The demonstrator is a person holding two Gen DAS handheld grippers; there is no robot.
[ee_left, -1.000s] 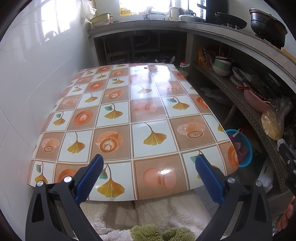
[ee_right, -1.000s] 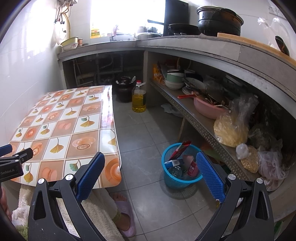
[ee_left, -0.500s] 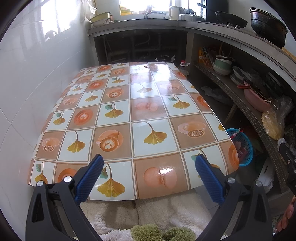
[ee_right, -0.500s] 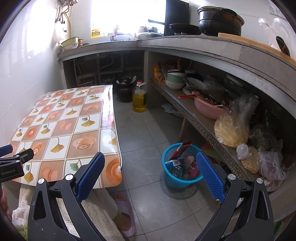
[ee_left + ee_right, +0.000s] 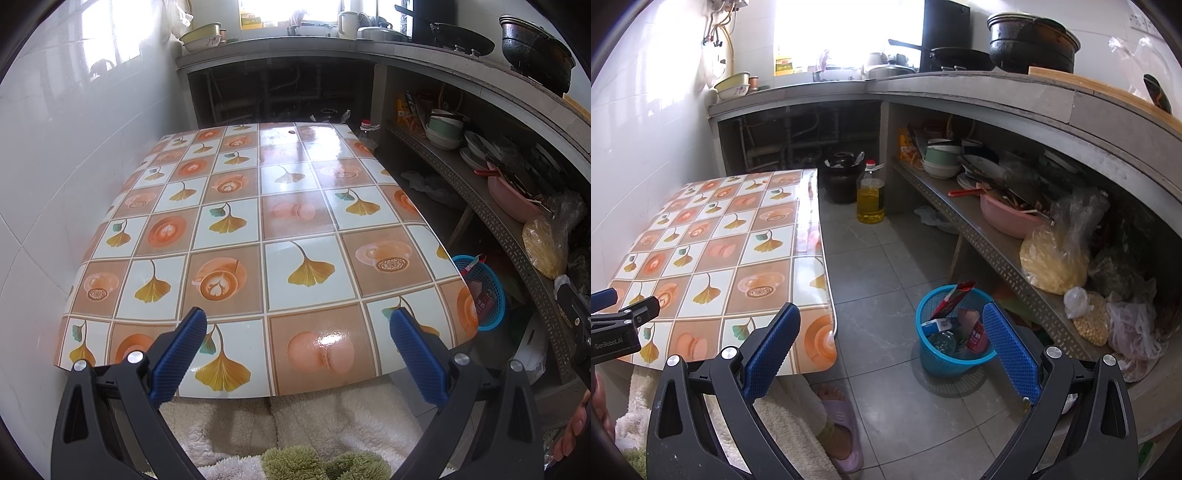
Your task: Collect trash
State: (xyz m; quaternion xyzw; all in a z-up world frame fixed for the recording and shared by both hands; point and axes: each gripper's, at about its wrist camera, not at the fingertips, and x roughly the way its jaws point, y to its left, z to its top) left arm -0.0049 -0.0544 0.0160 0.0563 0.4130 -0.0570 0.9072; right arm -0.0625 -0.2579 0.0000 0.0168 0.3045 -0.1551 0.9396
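Both tools are idle and empty. The left gripper (image 5: 295, 347) hangs over the near edge of the table (image 5: 236, 192) with its blue pads spread wide apart and nothing between them; the right gripper (image 5: 890, 343) is likewise spread wide and empty, held above the floor between the table corner and the blue basket (image 5: 932, 360). The tabletop, covered in a glossy cloth of ginkgo leaves and coffee cups, shows no loose item apart from one small dark speck near its far edge, too small to identify. The trash in evidence sits already in the basket, which stands on the grey floor tiles just beside the lower shelf (image 5: 993, 243): a red wrapper (image 5: 955, 295) stands up above the rim, with a blue-and-white packet, a red packet and what looks like a clear crumpled plastic piece below it. Judgement: the collecting appears done or nearly so, with the step in hand a pause or a search for anything left. A crumpled pale bag (image 5: 932, 218) lies on the floor under the shelf, well apart from the basket; whether it counts as trash cannot be told. If it does, the next move calls for a low forward reach with the right tool, and a pinch on thin, limp film.
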